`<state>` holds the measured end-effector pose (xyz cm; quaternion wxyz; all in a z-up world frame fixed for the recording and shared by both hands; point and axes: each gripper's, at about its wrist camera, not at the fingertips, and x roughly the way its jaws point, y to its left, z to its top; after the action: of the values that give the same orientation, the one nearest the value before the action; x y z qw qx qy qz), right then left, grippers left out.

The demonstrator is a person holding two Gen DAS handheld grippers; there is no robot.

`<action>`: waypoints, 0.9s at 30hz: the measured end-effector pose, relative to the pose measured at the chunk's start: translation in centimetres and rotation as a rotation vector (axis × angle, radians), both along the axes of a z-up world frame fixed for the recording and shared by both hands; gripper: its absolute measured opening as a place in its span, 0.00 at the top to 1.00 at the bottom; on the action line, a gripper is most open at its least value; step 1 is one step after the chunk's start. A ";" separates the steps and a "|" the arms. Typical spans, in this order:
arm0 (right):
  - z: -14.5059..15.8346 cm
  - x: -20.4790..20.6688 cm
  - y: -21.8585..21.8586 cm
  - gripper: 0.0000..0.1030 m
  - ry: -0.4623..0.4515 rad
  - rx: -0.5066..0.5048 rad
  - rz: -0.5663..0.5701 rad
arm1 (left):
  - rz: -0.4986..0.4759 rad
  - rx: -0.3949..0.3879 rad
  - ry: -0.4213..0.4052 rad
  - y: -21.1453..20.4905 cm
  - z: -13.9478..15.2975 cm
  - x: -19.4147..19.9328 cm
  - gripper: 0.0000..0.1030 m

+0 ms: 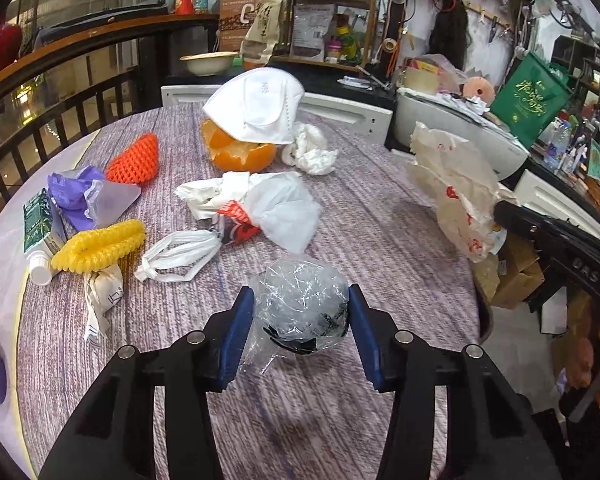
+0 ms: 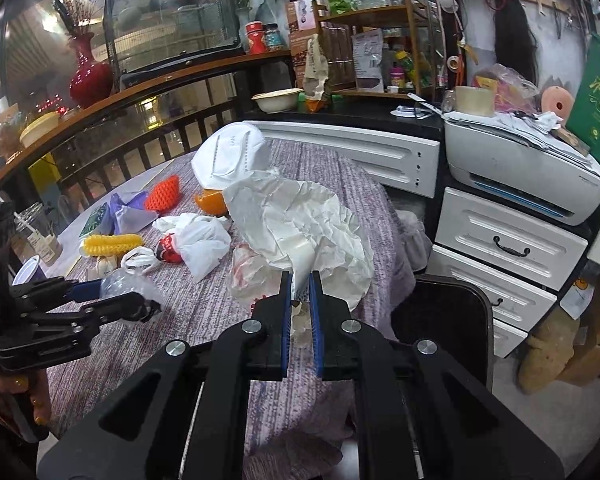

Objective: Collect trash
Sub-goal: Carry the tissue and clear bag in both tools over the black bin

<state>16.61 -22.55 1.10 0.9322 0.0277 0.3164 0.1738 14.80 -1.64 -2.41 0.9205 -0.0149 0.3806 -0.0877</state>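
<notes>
The left gripper (image 1: 301,300) has its jaws spread around a crumpled clear plastic ball (image 1: 304,304); both blue pads (image 1: 236,332) stand beside the ball, which rests on the table (image 1: 400,248) with a purple-grey cloth. The right gripper (image 2: 301,280) is pressed together on a crumpled white paper wrapper (image 2: 300,228) and holds it above the table's right edge, near a dark bin (image 2: 444,312) on the floor.

Behind the plastic ball, more trash lies on the table: one white face mask (image 1: 256,108) resting on one orange peel (image 1: 240,152), two foam fruit nets, one orange (image 1: 136,160) and one yellow (image 1: 100,244), one white plastic bag (image 1: 276,204) with a red print, one knotted white bag (image 1: 180,252), one crumpled tissue (image 1: 312,148), one purple wrapper (image 1: 80,196) and one green carton (image 1: 40,224) with a white cap. All of it lies well apart from the left gripper. A white printer (image 2: 528,172) stands on white drawers (image 2: 508,248) at the right.
</notes>
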 end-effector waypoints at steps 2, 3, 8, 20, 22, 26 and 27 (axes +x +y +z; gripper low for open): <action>0.1 -0.1 -0.9 0.91 -0.004 0.005 -0.021 | -0.021 -0.018 -0.010 -0.7 0.5 -0.6 0.54; 0.1 -0.1 -1.3 0.91 -0.005 0.007 -0.029 | -0.031 -0.026 -0.015 -0.9 0.7 -0.8 0.54; 0.2 -0.7 -4.2 0.91 -0.012 0.003 -0.099 | -0.106 -0.045 -0.044 -3.5 1.6 -1.8 0.54; -5.1 2.0 -10.5 0.91 0.121 -0.020 -0.256 | -0.223 -0.075 -0.068 -9.9 2.1 -0.9 0.54; -7.3 3.0 -11.0 0.91 0.178 -0.021 -0.271 | -0.237 -0.075 -0.071 -10.9 2.2 -0.7 0.54; -11.3 4.7 -11.7 0.91 0.269 -0.036 -0.301 | -0.256 -0.064 -0.075 -12.7 2.3 -0.2 0.54; -12.6 5.2 -11.8 0.91 0.294 -0.040 -0.311 | -0.260 -0.063 -0.074 -12.8 2.2 -0.3 0.54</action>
<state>21.77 -34.39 -11.47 0.8920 0.0829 0.4442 0.0158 14.47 -14.48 -0.17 0.9139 0.0087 0.3420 -0.2186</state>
